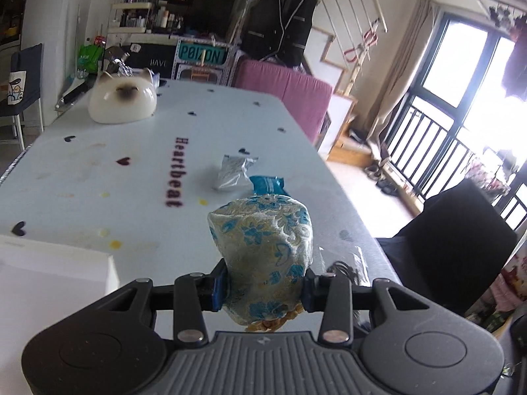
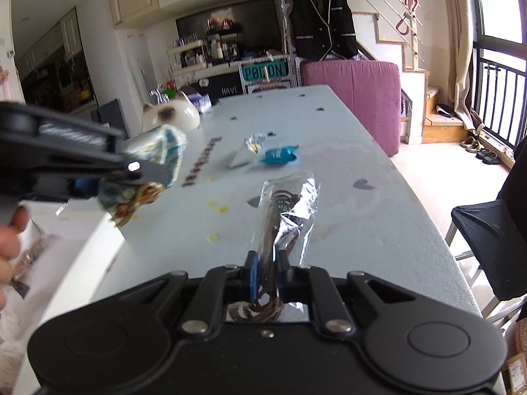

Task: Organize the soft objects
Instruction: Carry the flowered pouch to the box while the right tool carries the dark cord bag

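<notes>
Centre frame: pouch (image 1: pixel 263 256) — cream with teal flowers; table (image 1: pixel 98 171) pale blue, dark hearts; upper left, cat (image 1: pixel 122 100) white, brown-faced.

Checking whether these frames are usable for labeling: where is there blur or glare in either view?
Left wrist view: the windows blow out white at right; the brocade pouch is sharp. Right wrist view: the left gripper and the pouch are motion-blurred; the plastic packet shows glints.

Left tool (image 1: pixel 265 288) clamped on brocade pouch (image 1: pixel 263 240); right tool (image 2: pixel 267 271) pinching cellophane packet (image 2: pixel 285 210).
</notes>
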`<move>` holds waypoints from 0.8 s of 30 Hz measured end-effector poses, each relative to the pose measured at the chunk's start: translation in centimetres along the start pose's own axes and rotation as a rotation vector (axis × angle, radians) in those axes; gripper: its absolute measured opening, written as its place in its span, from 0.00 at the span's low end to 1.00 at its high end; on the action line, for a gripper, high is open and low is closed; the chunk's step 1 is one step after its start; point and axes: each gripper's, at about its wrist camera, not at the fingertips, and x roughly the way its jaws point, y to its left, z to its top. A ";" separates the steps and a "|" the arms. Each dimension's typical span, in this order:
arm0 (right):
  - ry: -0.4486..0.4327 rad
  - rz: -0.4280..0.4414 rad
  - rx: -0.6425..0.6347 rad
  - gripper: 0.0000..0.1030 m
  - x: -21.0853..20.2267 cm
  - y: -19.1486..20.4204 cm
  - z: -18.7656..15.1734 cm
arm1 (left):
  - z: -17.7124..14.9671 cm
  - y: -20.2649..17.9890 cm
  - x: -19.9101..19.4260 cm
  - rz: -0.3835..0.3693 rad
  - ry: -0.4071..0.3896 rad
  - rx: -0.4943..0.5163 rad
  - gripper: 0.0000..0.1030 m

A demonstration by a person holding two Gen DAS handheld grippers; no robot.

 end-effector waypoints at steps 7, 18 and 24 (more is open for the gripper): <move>-0.045 0.057 0.019 0.12 -2.2 2.0 0.9 | -0.8 2.3 -5.8 0.001 -0.059 -0.018 0.42; -0.089 0.145 -0.010 0.12 -4.4 6.1 1.9 | -3.2 8.4 -11.5 0.066 -0.092 -0.027 0.42; -0.065 0.224 -0.013 0.12 -3.8 8.9 2.2 | -5.6 11.6 -11.3 0.087 -0.028 -0.048 0.42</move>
